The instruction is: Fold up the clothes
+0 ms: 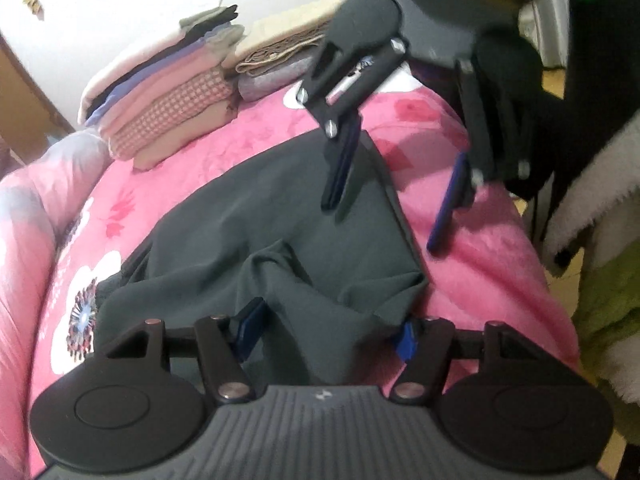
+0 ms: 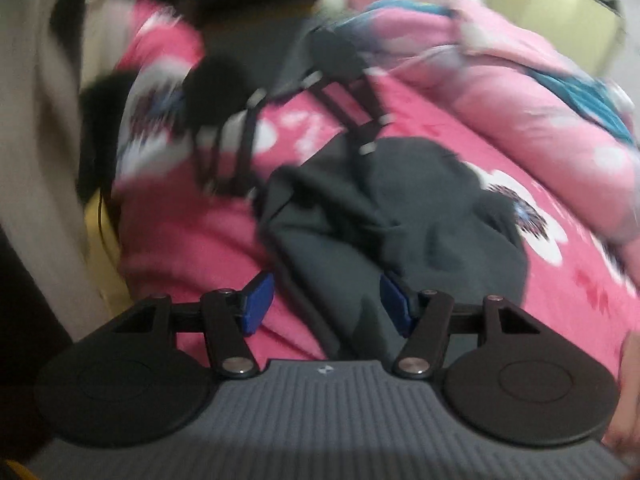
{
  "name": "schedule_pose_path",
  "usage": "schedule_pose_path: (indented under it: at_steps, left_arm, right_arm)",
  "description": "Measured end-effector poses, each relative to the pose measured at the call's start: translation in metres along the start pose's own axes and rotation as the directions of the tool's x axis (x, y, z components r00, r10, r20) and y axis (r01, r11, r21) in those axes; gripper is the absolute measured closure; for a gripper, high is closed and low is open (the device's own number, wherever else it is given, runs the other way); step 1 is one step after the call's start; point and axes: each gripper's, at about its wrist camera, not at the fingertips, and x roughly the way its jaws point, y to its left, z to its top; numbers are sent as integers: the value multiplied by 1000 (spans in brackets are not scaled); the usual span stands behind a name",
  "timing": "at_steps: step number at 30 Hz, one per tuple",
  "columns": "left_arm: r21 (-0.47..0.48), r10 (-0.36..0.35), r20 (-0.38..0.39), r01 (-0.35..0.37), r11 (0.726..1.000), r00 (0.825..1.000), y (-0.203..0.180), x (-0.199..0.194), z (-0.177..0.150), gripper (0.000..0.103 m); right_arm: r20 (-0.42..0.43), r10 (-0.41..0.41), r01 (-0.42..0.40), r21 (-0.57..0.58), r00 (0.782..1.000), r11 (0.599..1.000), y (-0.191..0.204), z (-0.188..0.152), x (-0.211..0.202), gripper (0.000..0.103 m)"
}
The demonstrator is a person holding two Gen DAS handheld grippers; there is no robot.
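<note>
- Two grippers work over a bed covered by a pink flowered quilt point(image 1: 460, 280), and we hold one in each hand.
- Our left gripper point(image 1: 326, 330) sits at the near edge of the dark grey garment point(image 1: 280, 208). Its blue pads point(image 1: 250, 326) stand apart with a bunched fold of the cloth lying between them; the right pad is partly buried in the fabric, and we cannot see the pads pinching it, so we read this claw as released.
- Our right gripper point(image 1: 386, 206), seen from the left wrist view, hangs above the far right part of the garment. Its jaws are spread wide, one finger over the cloth, the other over the quilt just beside the garment's right edge, nothing clamped.
- From the right wrist view, which is blurred, the right gripper point(image 2: 326, 302) shows its pads apart with the garment's edge running between them, not squeezed.
- The garment lies crumpled in the middle of the quilt, smoother at its far part, rumpled near us.
- Far left on the bed stands a stack of folded clothes point(image 1: 160, 96), pink, checked and lilac; just right of it lies a second folded pile point(image 1: 276, 60) in beige and grey.
- A rolled pink duvet point(image 2: 520, 92) lies along the bed's edge.
</note>
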Motion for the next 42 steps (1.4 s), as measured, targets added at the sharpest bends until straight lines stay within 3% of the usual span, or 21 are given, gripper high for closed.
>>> schedule_pose_path:
  at_steps: [4, 7, 13, 14, 15, 18, 21, 23, 25, 26, 28, 31, 37, 40, 42]
  left_arm:
    - [-87, -15, 54, 20, 996, 998, 11, -8, -5, 39]
    - [-202, -27, 116, 51, 978, 993, 24, -14, -11, 41]
    - [-448, -98, 224, 192, 873, 970, 56, -8, -35, 42]
    - [-469, -112, 237, 215, 856, 965, 58, -7, -38, 42]
    - [-490, -127, 251, 239, 838, 960, 60, -5, -42, 40]
    - [-529, -143, 279, 276, 803, 950, 63, -2, -50, 23]
    - [-545, -123, 311, 283, 790, 942, 64, -2, -53, 21]
    - [-565, -113, 333, 294, 771, 936, 69, -3, -55, 26]
    - [-607, -100, 329, 291, 739, 939, 78, -1, -57, 50]
    - [-636, -98, 322, 291, 714, 942, 86, 1, -60, 56]
    - [-694, -94, 331, 310, 650, 939, 101, 2, -69, 77]
    - [-765, -84, 369, 353, 538, 926, 126, 2, -85, 79]
    - [-820, -43, 485, 472, 323, 873, 170, 3, -124, 79]
    - [-818, 28, 564, 554, 155, 825, 182, 12, -156, 84]
    - [-815, 67, 579, 577, 51, 813, 183, 25, -177, 87]
  right_arm:
    - [-4, -42, 42, -31, 999, 999, 0, 8, 6, 55]
    - [10, -56, 56, -22, 998, 998, -5, 11, 2, 55]
    - [-3, -123, 122, -83, 992, 989, 1, 11, 6, 56]
    - [-5, -145, 144, -79, 989, 986, -1, 13, 8, 68]
    - [-5, -161, 160, -67, 987, 985, -5, 15, 9, 91]
    - [23, -172, 173, -13, 985, 985, -21, 25, 9, 97]
    - [47, -160, 159, 33, 986, 987, -39, 36, 9, 98]
    - [53, -147, 144, 54, 988, 988, -51, 40, 12, 98]
    - [61, -142, 139, 44, 988, 989, -61, 46, 15, 98]
    - [65, -139, 137, 37, 988, 990, -67, 49, 17, 98]
    - [74, -120, 118, 32, 990, 992, -81, 55, 21, 98]
    - [83, -84, 82, 24, 993, 996, -110, 65, 33, 98]
    - [91, 88, -93, 57, 992, 994, -180, 95, 61, 98]
    - [86, 173, -182, 101, 981, 978, -216, 106, 85, 96]
    - [96, 188, -204, 200, 977, 958, -239, 105, 105, 82]
